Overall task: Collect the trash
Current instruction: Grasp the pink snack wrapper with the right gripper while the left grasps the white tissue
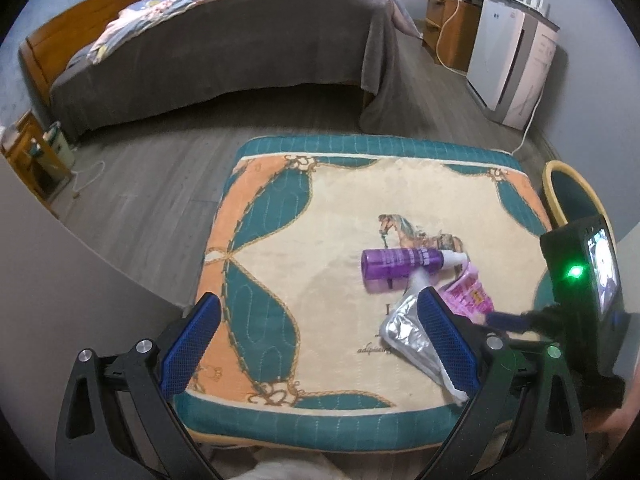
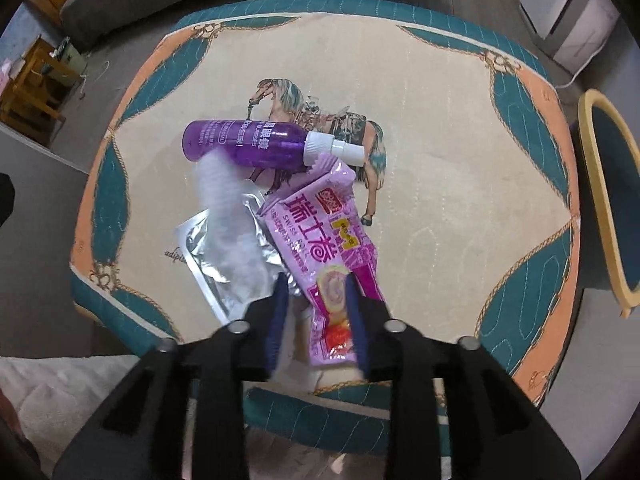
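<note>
right tongs [image 2: 316, 312] half closed around pink snack wrapper [image 2: 320, 236], near end between my fingers, contact uncertain | left tongs [image 1: 316, 344] wide open, empty, held back | foil pouch [image 2: 224, 256] and purple bottle [image 2: 244, 146] just ahead on counter [image 2: 460, 200], waiting

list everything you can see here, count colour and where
spray bottle: 1, purple with white nozzle, lying on the cushion
snack wrapper: 1, pink, below the bottle
foil pouch: 1, silver, left of the wrapper
cushion: 1, cream, teal and orange, horse print
bed: 1, grey cover, behind
bin: 1, teal with yellow rim, right of cushion
left tool: 1, black, blue pads, open
right tool: 1, black, blue pads, closing around the wrapper
</note>
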The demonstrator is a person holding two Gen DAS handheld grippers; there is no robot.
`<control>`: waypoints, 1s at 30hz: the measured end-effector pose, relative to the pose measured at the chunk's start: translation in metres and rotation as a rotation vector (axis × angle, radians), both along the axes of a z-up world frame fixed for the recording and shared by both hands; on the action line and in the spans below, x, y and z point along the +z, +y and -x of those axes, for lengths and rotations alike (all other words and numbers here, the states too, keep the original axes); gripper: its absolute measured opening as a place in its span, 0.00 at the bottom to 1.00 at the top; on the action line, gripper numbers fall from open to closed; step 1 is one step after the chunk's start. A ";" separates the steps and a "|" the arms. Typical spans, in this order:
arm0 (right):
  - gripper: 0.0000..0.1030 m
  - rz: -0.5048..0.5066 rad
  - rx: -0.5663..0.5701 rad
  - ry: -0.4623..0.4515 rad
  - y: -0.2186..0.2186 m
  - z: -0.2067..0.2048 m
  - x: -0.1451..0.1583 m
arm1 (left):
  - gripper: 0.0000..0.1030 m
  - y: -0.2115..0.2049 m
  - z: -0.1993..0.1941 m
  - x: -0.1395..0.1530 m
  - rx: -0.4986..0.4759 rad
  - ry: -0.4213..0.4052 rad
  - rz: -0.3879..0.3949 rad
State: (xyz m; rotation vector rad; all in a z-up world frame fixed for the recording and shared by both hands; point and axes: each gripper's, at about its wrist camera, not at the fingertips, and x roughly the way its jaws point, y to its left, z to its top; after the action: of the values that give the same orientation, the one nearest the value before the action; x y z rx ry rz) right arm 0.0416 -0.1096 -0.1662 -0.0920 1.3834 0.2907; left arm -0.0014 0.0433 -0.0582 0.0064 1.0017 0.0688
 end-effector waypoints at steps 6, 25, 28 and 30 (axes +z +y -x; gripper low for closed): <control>0.08 0.024 -0.011 0.032 -0.003 -0.006 -0.014 | 0.94 0.006 -0.007 -0.005 0.011 0.015 0.021; 0.08 -0.035 -0.201 -0.181 -0.124 0.029 0.099 | 0.92 -0.092 0.001 -0.070 -0.166 0.176 0.016; 0.08 -0.035 -0.208 -0.189 -0.133 0.031 0.100 | 0.79 -0.095 -0.002 -0.083 -0.174 0.224 0.017; 0.08 -0.034 -0.208 -0.193 -0.137 0.034 0.102 | 0.78 -0.099 -0.005 -0.090 -0.191 0.249 -0.017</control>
State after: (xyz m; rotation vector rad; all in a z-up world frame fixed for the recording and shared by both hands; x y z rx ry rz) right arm 0.0077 -0.2471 -0.0645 0.0510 1.1843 0.1271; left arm 0.0033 -0.0558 -0.1482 0.1287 1.2444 -0.1003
